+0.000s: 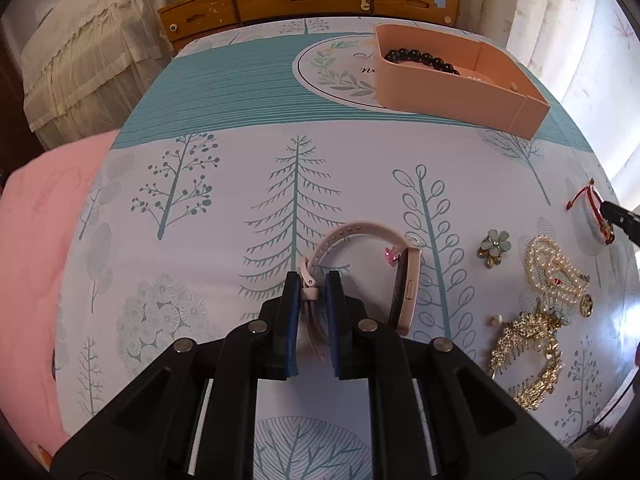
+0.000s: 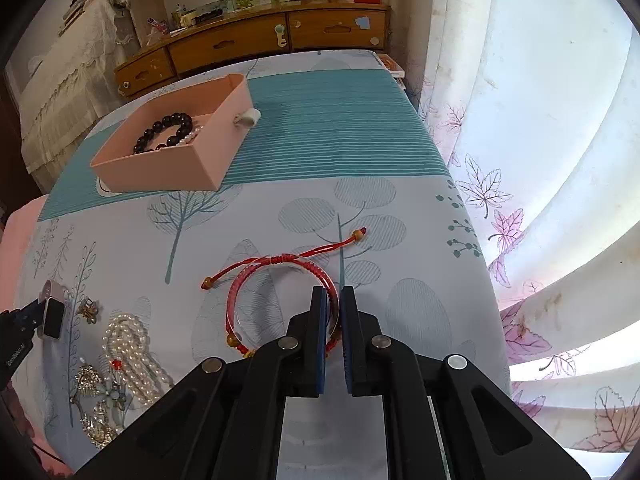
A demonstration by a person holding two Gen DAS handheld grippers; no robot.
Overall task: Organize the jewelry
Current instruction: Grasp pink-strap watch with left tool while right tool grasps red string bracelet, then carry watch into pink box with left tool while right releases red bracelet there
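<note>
wrist views angled down, sharing table [image 1: 224, 80]

One pink box [image 2: 160, 168] lies ahead of the tools, holding one dark bead bracelet [image 2: 166, 132] and one small pearl strand [image 2: 192, 136]. One pink watch [image 1: 360, 264] sits at the left tool [image 1: 312, 280], one red cord bracelet [image 2: 280, 300] at the right tool [image 2: 334, 300]. Between the tools lie one flower brooch [image 1: 494, 246], one pearl necklace [image 1: 554, 268] and one gold hair comb [image 1: 528, 352].
</note>
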